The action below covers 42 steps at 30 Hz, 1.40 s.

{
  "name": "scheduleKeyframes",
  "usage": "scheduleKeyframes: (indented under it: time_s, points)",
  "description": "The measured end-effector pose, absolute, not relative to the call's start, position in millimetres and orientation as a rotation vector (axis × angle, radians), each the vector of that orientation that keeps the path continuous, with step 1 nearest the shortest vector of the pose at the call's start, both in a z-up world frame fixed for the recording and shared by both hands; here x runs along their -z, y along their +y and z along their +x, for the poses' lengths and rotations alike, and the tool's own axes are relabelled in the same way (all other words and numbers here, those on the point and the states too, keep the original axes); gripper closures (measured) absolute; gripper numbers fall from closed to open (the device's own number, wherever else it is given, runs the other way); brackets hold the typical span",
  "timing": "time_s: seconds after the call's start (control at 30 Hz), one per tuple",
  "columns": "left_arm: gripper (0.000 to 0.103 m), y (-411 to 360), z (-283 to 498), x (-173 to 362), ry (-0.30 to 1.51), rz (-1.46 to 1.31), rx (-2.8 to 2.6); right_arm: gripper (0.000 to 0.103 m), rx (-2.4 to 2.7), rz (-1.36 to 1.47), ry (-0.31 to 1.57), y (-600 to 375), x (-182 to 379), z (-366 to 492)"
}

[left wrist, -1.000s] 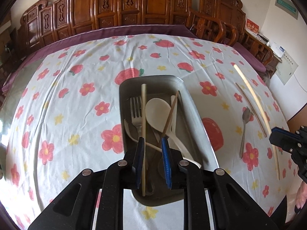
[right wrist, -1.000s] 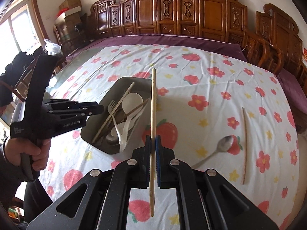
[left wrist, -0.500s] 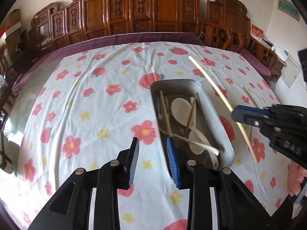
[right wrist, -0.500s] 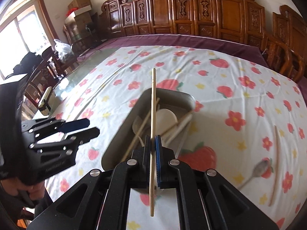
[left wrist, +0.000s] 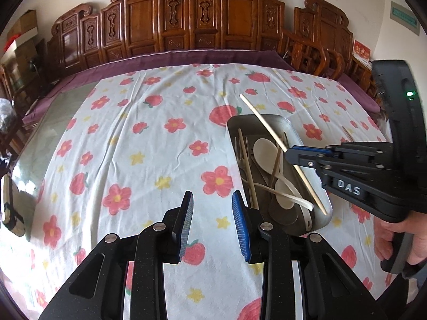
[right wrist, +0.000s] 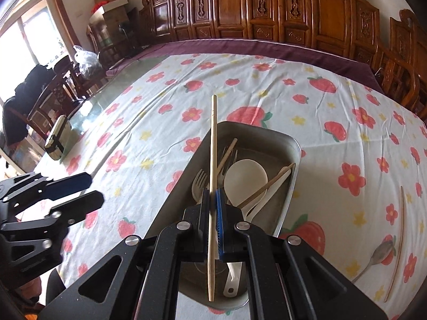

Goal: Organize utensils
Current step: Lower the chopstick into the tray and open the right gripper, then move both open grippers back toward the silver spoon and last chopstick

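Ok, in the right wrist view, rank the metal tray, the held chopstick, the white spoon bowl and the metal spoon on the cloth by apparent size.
1. Metal tray.
2. Held chopstick, longest single utensil, though nearness to the camera inflates it.
3. White spoon bowl and metal spoon: too alike to rank; the spoon lies at the distorted edge.

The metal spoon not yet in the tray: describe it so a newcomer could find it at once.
On the flowered tablecloth, look right of the metal tray, near the table's front edge. The metal spoon lies there on a strawberry print, beside a lone chopstick. It is the only shiny utensil outside the tray.
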State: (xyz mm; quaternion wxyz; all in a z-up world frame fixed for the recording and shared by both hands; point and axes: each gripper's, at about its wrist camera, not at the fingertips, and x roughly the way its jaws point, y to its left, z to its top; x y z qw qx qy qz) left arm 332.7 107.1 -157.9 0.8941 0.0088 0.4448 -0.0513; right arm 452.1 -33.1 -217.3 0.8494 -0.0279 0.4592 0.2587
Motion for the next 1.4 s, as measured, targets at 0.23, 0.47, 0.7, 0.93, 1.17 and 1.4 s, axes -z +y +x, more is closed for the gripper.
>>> scheduleKeyframes:
  time_s: [0.23,0.47,0.7,0.93,1.17,1.4]
  points:
    - [0.072,107.3,329.8,155.4,0.916,0.016,0.108,0.097,-0.522,-0.025,0.99,-38.1,227.2,461.4]
    - [0.072,106.8,327.2,153.8,0.917,0.014,0.108,0.097,-0.477,-0.026,0.999,-41.4,234.7,466.2]
    - [0.072,107.6,324.0,152.7,0.917,0.01,0.105,0.097,-0.477,-0.023,1.011,-42.1,238.4,464.6]
    - [0.061,101.8,321.0,148.6,0.903,0.008,0.114,0.097,-0.501,-0.023,0.966,-56.2,223.7,442.7]
    - [0.037,78.8,319.7,140.4,0.876,0.03,0.147,0.096,-0.493,-0.026,0.923,-106.5,208.4,394.9]
    - [0.01,46.5,317.7,137.5,0.843,0.072,0.192,0.08,-0.411,0.002,0.901,-176.3,204.1,353.1]
